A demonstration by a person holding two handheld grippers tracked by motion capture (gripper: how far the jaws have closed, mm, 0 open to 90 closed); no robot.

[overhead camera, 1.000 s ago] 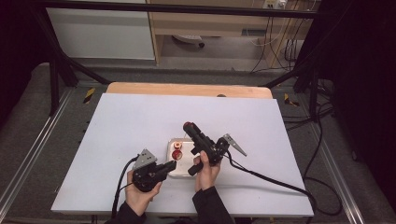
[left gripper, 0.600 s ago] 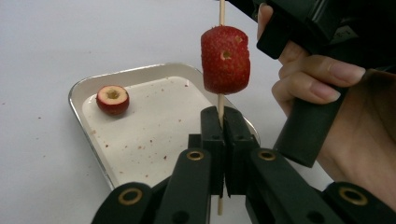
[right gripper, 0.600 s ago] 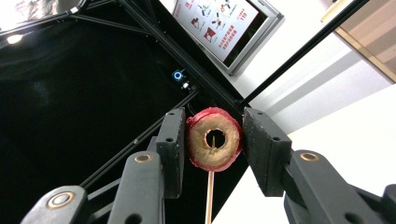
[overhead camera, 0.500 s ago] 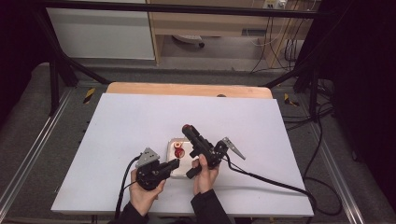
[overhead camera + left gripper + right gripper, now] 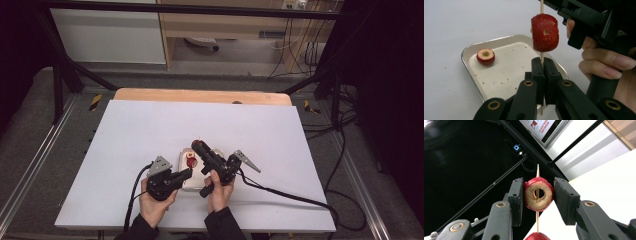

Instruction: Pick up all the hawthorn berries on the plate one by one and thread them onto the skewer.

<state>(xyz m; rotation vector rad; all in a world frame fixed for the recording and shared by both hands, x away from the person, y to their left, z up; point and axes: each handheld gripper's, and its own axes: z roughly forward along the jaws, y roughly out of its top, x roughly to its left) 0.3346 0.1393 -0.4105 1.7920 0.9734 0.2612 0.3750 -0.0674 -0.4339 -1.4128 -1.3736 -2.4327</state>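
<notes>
Here the hawthorn ring (image 5: 538, 194) sits clamped between the right claw's (image 5: 537, 197) jaws.

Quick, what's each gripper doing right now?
Left gripper: shut on the thin wooden skewer.
Right gripper: shut on a cored red fruit ring.

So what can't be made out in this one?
- High view: the skewer is too small to see; the grippers cover most of the tray.
- Left gripper view: skewer top cut off by the frame edge; the fruit ring is beyond that edge.
- Right gripper view: the lower fruit piece is cut off by the bottom edge.
</notes>
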